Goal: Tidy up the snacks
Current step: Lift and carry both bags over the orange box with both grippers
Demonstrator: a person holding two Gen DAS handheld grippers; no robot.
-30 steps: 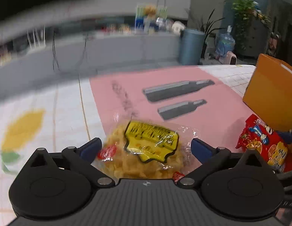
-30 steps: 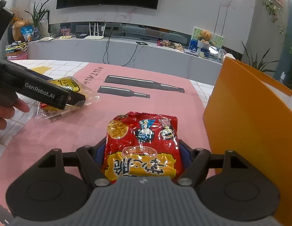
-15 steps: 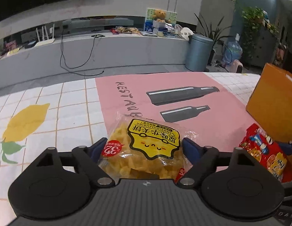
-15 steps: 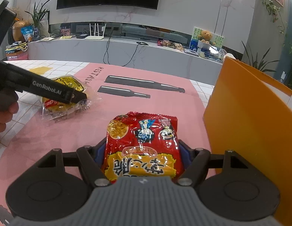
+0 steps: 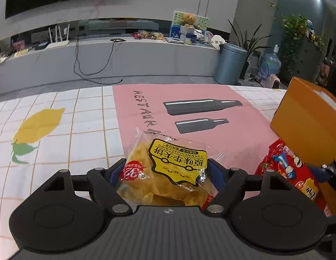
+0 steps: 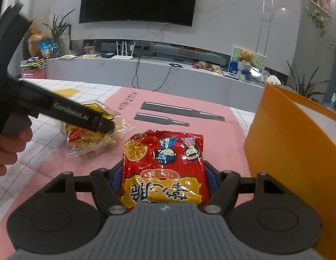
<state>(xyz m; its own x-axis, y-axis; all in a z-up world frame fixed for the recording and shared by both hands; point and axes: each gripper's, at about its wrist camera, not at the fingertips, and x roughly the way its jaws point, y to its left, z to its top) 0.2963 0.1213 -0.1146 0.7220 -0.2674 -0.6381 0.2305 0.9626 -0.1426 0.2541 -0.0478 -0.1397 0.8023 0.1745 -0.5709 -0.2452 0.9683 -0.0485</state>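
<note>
The yellow-label snack bag [image 5: 168,171] reads "YUANWEIHUAFUBING", inverted, with Chinese characters; its red sticker [image 5: 132,171] shows "32". The pink tablecloth panel [image 5: 189,95] bears "RESTAUR", partly covered. The left gripper [image 6: 107,127] carries "GenRobot.AI" on its arm.

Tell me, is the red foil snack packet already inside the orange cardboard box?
No. The red foil snack packet sits between the right gripper fingers, beside the orange cardboard box, outside its wall.

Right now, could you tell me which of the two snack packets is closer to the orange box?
The red packet, in the right tongs beside the orange box; the clear packet with the yellow label lies farther left.
</note>
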